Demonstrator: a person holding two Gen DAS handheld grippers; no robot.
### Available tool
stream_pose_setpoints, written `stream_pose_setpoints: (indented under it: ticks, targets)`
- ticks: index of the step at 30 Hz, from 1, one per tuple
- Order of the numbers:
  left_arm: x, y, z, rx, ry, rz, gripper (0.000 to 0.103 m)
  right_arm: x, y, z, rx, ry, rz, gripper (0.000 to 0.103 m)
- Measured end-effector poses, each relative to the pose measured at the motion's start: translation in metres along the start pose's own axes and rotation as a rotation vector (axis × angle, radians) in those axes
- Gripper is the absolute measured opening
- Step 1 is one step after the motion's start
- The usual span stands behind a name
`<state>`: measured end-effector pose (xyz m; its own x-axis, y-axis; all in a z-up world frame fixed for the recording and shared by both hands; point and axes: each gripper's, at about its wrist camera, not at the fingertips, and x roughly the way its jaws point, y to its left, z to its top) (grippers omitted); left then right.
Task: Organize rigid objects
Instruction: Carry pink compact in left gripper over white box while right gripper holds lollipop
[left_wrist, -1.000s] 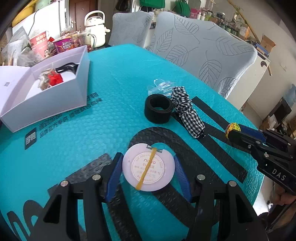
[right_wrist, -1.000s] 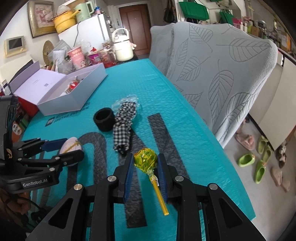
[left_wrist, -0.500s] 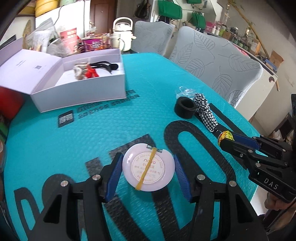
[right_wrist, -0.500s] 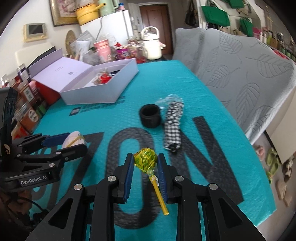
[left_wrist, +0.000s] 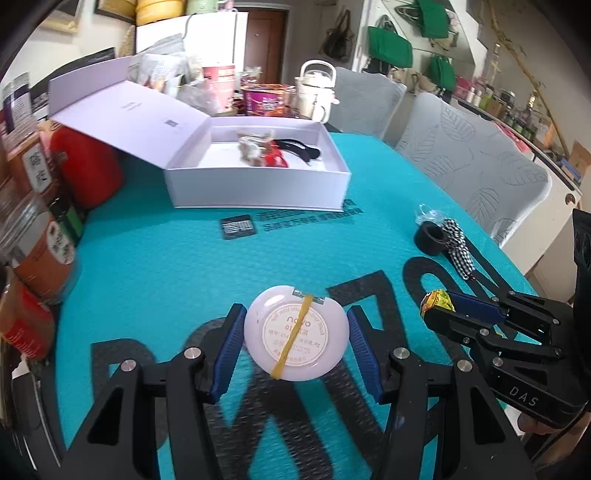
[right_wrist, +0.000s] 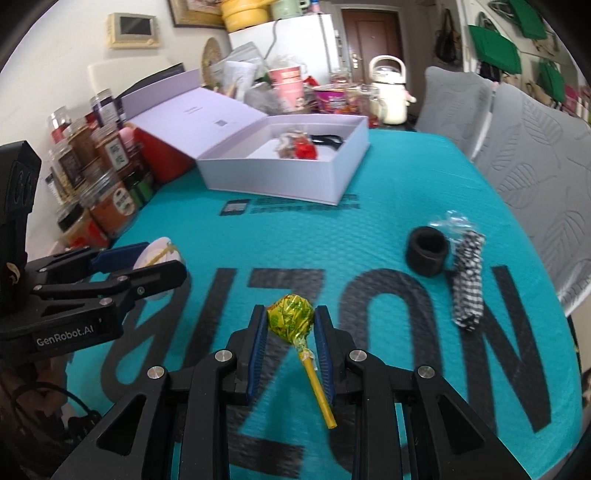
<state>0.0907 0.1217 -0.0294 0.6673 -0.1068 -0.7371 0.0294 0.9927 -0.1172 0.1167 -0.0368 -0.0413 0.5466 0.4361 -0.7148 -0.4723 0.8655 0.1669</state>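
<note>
We grip the round case (left_wrist: 296, 338) in our left hand-held gripper (left_wrist: 295, 350) and the lollipop (right_wrist: 290, 320) in our right hand-held gripper (right_wrist: 290, 332), with the open box (left_wrist: 258, 192) straight ahead of both.

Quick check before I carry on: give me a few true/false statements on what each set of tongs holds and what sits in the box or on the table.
1. The left tongs grip a round white compact with a yellow rubber band around it. True.
2. The right tongs are empty. False: they are shut on a yellow-wrapped lollipop.
3. The white box has its lid closed. False: the lid is open and small items lie inside.
4. A black ring lies on the teal table cover beside a checked cloth. True.
</note>
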Motion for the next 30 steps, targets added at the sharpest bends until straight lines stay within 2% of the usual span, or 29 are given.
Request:
stream_pose_setpoints:
  ticks: [7, 14, 30]
  targets:
    - [-0.019, 0.029, 0.006, -0.039, -0.027, 0.051, 0.055, 0.012, 0.033, 0.013, -0.057, 0.008, 0.066, 0.025]
    - [-0.028, 0.042, 0.024, -0.039, -0.072, 0.049, 0.055, 0.019, 0.055, 0.028, -0.085, 0.011, 0.088, 0.025]
    - [-0.030, 0.042, 0.071, 0.014, -0.117, 0.029, 0.055, 0.012, 0.064, 0.068, -0.095, -0.029, 0.046, 0.025]
